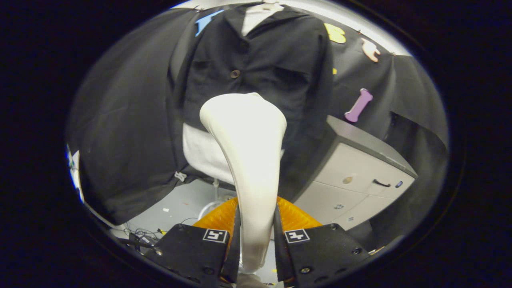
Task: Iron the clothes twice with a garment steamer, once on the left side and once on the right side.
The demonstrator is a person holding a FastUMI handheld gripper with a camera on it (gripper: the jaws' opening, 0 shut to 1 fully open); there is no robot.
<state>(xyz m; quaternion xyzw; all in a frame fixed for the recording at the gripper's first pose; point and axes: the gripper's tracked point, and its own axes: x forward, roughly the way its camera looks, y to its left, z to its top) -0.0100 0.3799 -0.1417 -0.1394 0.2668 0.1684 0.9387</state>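
Gripper [256, 240] clamped on the garment steamer [248, 152], both fingers pressing its white handle from either side. Steamer head rises toward 12 o'clock, set against the lower front of the dark jacket [260, 60] hanging on the booth wall; whether it touches the cloth, cannot tell. Grey cabinet [360, 172] at 3 o'clock of the steamer, near the jacket's hem.

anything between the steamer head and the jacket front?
In the gripper view no object shows between them: the white garment steamer, clamped in the gripper, has its head against the hanging black button-front jacket; contact unclear.
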